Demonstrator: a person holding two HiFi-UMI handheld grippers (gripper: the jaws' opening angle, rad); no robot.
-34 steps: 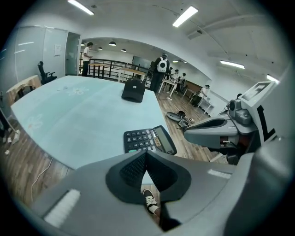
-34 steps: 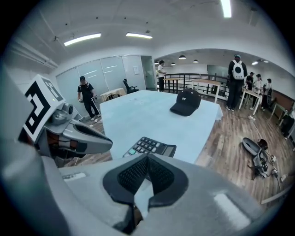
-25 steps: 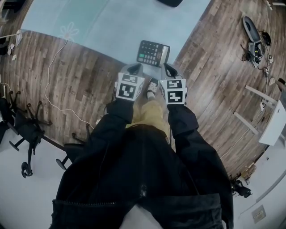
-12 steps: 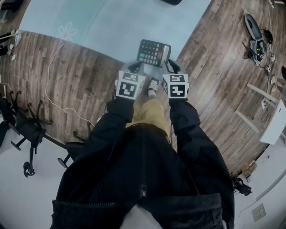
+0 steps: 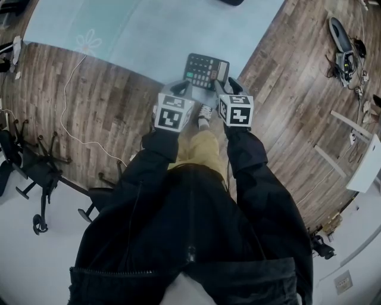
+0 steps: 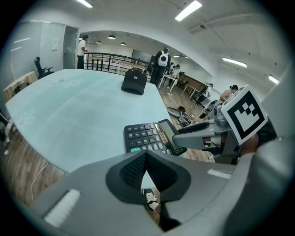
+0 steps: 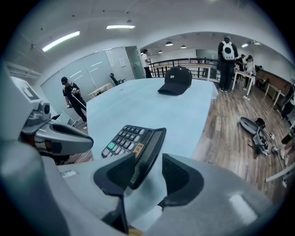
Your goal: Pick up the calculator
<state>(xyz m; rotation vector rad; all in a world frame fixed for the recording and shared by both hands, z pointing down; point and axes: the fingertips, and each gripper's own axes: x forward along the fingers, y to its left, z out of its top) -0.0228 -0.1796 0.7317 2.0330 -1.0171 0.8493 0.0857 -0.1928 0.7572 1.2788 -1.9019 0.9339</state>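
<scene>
Right tool (image 5: 227,87): jaws just opened wide, straddling display end of calculator (image 5: 205,70) at near table (image 5: 149,36) edge, unclamped. Left tool (image 5: 180,90): clenched, empty.

The right hand-held gripper (image 7: 150,173), jaws just opened with one end of the calculator (image 7: 131,140) between them, hides its near corner behind one pad (image 7: 117,175); contact there is hard to judge, probably none. The head view's top edge crops the cap (image 5: 227,2).
</scene>
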